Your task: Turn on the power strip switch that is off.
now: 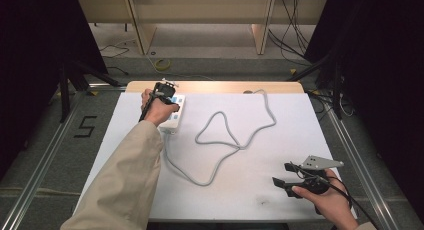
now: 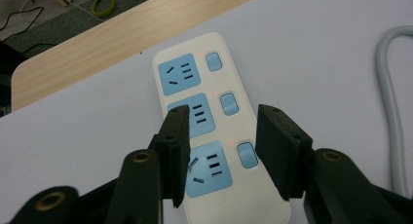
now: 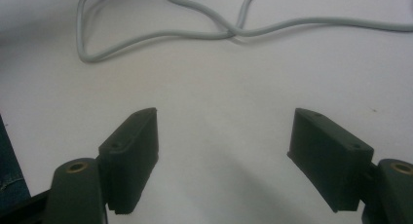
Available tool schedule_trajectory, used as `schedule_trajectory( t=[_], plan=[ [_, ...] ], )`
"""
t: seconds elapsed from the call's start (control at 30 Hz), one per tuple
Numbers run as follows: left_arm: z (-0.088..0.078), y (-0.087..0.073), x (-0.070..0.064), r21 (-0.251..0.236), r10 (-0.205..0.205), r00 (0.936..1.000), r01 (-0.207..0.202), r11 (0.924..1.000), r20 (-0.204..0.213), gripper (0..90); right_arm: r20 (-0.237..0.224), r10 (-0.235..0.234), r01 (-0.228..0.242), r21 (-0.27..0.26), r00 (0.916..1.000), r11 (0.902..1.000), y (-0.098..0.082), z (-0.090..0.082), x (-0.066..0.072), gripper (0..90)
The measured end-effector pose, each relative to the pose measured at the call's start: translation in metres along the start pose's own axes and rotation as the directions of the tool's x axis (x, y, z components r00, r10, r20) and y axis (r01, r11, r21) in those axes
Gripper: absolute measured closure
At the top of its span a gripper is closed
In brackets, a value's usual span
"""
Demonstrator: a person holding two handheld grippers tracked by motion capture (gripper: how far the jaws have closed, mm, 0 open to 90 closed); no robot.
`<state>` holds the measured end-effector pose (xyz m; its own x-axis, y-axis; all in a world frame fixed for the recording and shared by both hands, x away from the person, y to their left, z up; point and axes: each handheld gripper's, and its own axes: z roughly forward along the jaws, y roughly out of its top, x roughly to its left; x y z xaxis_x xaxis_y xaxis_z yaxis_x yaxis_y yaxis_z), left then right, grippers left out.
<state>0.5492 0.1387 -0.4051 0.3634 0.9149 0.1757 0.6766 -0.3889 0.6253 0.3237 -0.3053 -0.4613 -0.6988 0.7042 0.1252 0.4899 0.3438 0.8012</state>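
Power strip [image 2: 214,131]: smooth cream plastic, slight sheen; pale blue socket faces and switches, same smooth plastic. Its cable [image 1: 235,135]: grey, rubbery, matt. Surface [image 1: 280,140]: white matt sheet, paper-like, over a light wood-grain board at the far edge. Left gripper [image 2: 221,151] and right gripper [image 3: 226,158]: matt black plastic, brass-coloured metal inserts. Sleeve [image 1: 125,180]: beige woven cloth.

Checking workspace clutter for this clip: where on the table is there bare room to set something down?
Bare patches: the near middle, between the grey cable loops and the right gripper; and the far right, beyond the cable up to the table edge. Crowded: the far left corner, where the left gripper hangs over the power strip.
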Motion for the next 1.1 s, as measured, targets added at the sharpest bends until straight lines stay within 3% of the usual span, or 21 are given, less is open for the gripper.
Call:
schedule_trajectory(
  t=[0.17,0.43,0.63,1.1],
  plan=[
    [-0.008,-0.004,-0.001,0.012,-0.015,0.9983,0.014,0.9998,0.057,49.7,0.002,0.000,0.000,0.000,1.0000,1.0000,0.000,0.000,0.000,26.7],
    [-0.021,-0.011,-0.007,-0.036,-0.048,0.9933,0.052,0.9980,0.105,38.7,0.002,0.001,-0.001,-0.001,1.0000,1.0000,0.000,0.000,0.000,26.6],
    [-0.033,-0.020,-0.009,-0.110,-0.001,0.9913,0.016,0.9938,0.132,35.2,0.007,0.003,-0.003,-0.003,1.0000,1.0000,0.000,-0.001,-0.001,26.6],
    [-0.055,-0.060,-0.019,-0.185,0.016,0.9769,0.024,0.9824,0.213,29.9,0.005,0.004,-0.004,-0.002,1.0000,1.0000,0.000,0.000,-0.001,26.7]
  ],
)
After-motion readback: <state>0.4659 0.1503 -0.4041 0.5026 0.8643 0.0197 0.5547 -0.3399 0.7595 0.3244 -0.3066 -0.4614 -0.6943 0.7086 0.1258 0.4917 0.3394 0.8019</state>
